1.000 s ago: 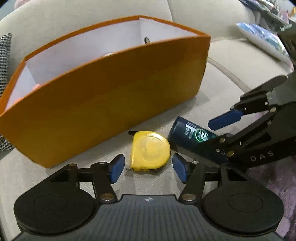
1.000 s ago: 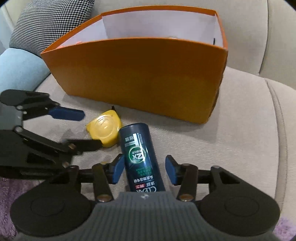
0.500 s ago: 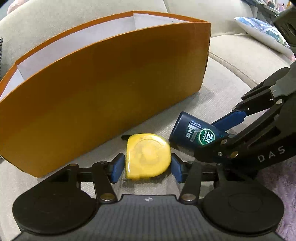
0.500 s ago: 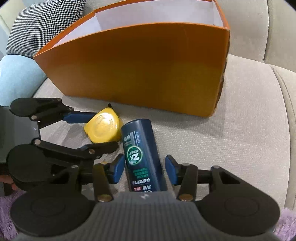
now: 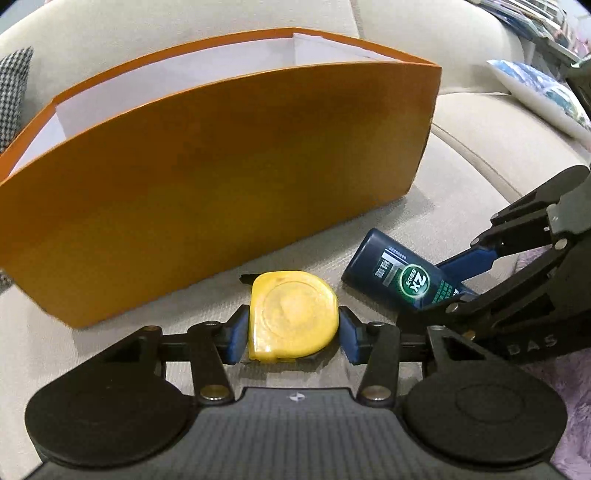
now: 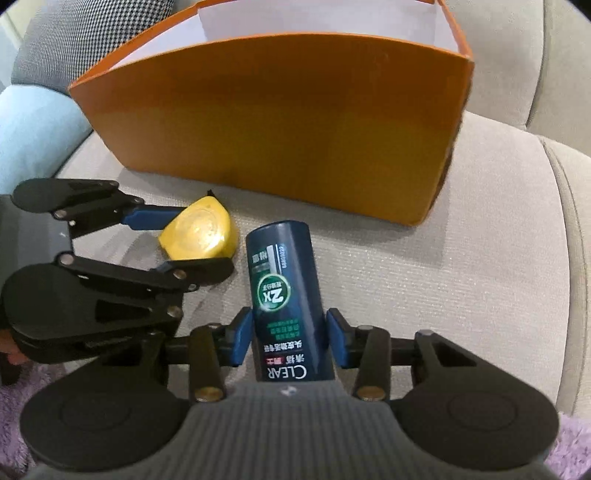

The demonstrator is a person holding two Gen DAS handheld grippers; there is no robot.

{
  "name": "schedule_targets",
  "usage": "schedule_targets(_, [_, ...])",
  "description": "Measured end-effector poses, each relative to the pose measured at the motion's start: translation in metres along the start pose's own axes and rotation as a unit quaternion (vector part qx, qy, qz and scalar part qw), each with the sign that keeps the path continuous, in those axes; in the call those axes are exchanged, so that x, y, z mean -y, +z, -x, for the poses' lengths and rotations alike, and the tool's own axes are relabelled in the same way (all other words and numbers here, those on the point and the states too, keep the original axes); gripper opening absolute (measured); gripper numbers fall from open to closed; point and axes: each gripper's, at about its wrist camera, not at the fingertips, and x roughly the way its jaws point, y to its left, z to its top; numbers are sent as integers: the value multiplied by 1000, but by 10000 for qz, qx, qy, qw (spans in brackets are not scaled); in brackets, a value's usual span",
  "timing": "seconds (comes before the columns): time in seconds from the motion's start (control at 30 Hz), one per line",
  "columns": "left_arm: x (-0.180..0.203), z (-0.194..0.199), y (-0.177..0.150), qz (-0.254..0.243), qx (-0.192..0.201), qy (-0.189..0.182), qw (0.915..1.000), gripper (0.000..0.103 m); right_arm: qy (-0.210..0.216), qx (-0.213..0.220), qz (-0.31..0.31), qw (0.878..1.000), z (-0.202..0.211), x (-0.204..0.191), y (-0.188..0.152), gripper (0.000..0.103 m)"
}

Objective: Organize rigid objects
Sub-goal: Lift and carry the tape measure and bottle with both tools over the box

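- Left wrist view: our left gripper (image 5: 291, 334) has its blue pads closed in on both sides of a yellow tape measure (image 5: 292, 319). The tape measure lies flat on the sofa cushion (image 5: 461, 166), just in front of the long wall of an orange box (image 5: 221, 177).
- To its right lies a dark blue bottle (image 5: 400, 275), with our right gripper (image 5: 454, 280) around its far end. We cannot tell from here how tightly that one grips.
- Risk, as we judge it: the tape measure's sides are rounded and smooth, so it could squirt forward out of the pads or tilt as we lift.
- Right wrist view: our right gripper (image 6: 284, 341) has its pads pressed against the sides of the bottle (image 6: 284, 291), near the end printed "CLEAR". The bottle lies on the cushion (image 6: 461, 258), pointing toward the box (image 6: 277, 122).
- Risk: we hold the bottle near one end, so the long free end could droop or swing into the box wall. The two grippers sit close together and could knock each other when rising.
- Only this view shows the left gripper (image 6: 173, 236) from the side, a checked pillow (image 6: 85, 33) and a pale blue cushion (image 6: 33, 129) toward the left edge of the sofa.
- Only the left view shows a patterned pillow (image 5: 535, 96) at the right edge. Neither view shows the floor of the box.
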Motion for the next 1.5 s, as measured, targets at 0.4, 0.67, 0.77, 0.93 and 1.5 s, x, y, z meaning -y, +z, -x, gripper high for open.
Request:
schedule_targets(0.4, [-12,30,-9,608,151,-103,9980,56,-235,303,-85,9992,17,-26,5,40])
schedule_targets(0.67, [-9,67,-7,743,540,-181,9956,56,-342,735,-207,9965,49,-33,5,38])
schedule_targets(0.77, [-5,79,1,717,737,-192,9945,56,-336,923,-266,9948,65,-35,6,36])
schedule_targets(0.93, [-3,106,20,588,1117,-138,9919,56,-348,1275,-285,9908,99,-37,7,35])
schedule_targets(1.5, [-32,142,99,128,1927,225,9809,56,-382,2254,24,9735,187,-35,92,35])
